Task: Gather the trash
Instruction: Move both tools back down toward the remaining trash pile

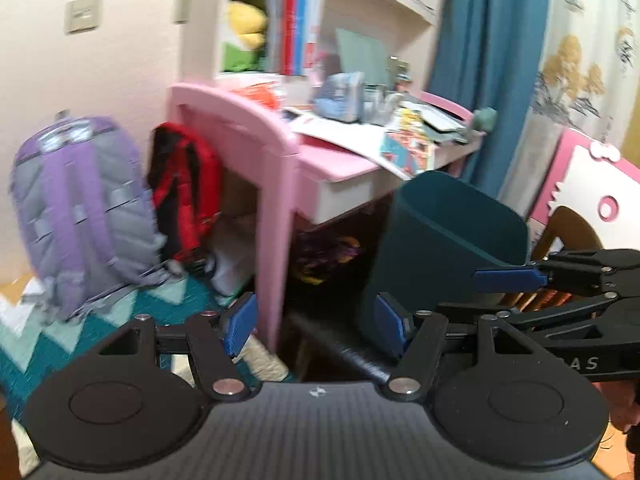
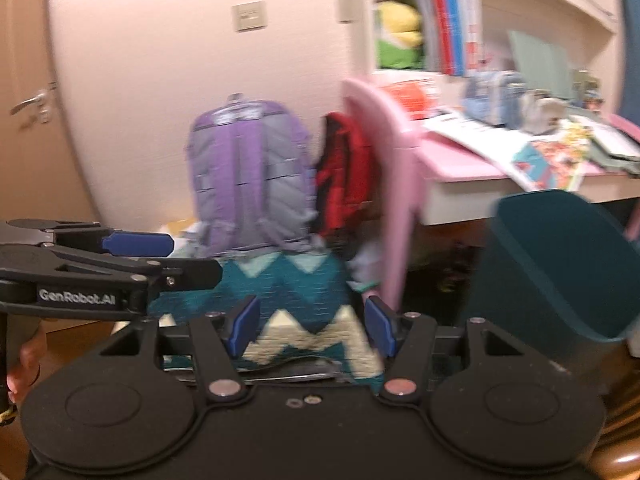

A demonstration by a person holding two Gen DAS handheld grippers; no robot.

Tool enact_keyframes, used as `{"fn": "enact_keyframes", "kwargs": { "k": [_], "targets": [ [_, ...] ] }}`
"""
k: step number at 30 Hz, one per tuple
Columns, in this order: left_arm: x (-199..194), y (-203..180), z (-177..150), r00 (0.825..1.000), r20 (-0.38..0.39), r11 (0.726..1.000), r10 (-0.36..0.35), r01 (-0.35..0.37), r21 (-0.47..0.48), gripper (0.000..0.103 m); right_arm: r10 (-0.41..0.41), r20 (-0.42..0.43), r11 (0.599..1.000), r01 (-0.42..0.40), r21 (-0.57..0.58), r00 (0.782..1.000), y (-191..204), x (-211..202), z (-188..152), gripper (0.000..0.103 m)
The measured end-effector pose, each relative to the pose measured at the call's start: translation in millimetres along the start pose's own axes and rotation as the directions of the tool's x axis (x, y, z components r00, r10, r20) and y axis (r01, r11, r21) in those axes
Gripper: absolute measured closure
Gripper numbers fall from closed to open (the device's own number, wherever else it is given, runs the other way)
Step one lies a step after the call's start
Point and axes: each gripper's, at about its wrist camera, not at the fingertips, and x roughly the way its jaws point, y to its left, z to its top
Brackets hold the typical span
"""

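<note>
Task status: early, as judged from the views; neither hand-held gripper carries anything. The left hand-held gripper [image 1: 316, 322] stands partly open with nothing between its blue pads; the right hand-held gripper [image 2: 308, 326] is likewise spread, its jaws opening, with only the zigzag rug [image 2: 288, 280] visible through the gap. The teal waste bin [image 1: 448, 240] stands on the floor at the table's front edge, at 2 o'clock in the left wrist view and at 3 o'clock in the right; its inside is not visible, so its contents cannot be told. No distinct piece of trash can be identified; both views are blurred. The pink table [image 1: 336, 160] at 12 o'clock carries papers, books and small containers, any of which may include trash. Surroundings: a purple backpack [image 1: 76, 208] at 9 o'clock against the wall; a red and black bag [image 1: 188, 184] hangs at the table's end; the table leg stands directly ahead of the left hand-held gripper.
</note>
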Motion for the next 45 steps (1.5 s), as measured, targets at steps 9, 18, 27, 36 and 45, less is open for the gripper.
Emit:
{"fn": "enact_keyframes", "kwargs": {
  "k": [9,18,27,36,45],
  "targets": [
    [-36,92,-70,0.991,0.015,0.986,0.134,-0.132,-0.103,0.027,0.104,-0.058,0.995,-0.104,-0.002,0.993,61,67,-42,0.045],
    [-35,156,-144,0.971,-0.011,0.952,0.239,-0.236,-0.194,0.022,0.135,-0.151,0.991,-0.134,0.016,0.979,100,147,-91,0.045],
    [3,217,-209,0.950,-0.105,0.893,0.295,-0.314,-0.322,0.002,0.115,-0.263,0.992,-0.124,-0.016,0.958,128,231,-140,0.045],
    [70,274,-283,0.918,-0.228,0.815,0.323,-0.393,-0.427,0.002,0.063,-0.394,0.997,-0.077,-0.020,0.917,122,335,-193,0.045],
    [157,307,-349,0.875,-0.370,0.768,0.313,-0.462,-0.443,0.002,0.016,-0.570,1.000,-0.021,-0.002,0.822,94,441,-250,0.045]
  ]
}}
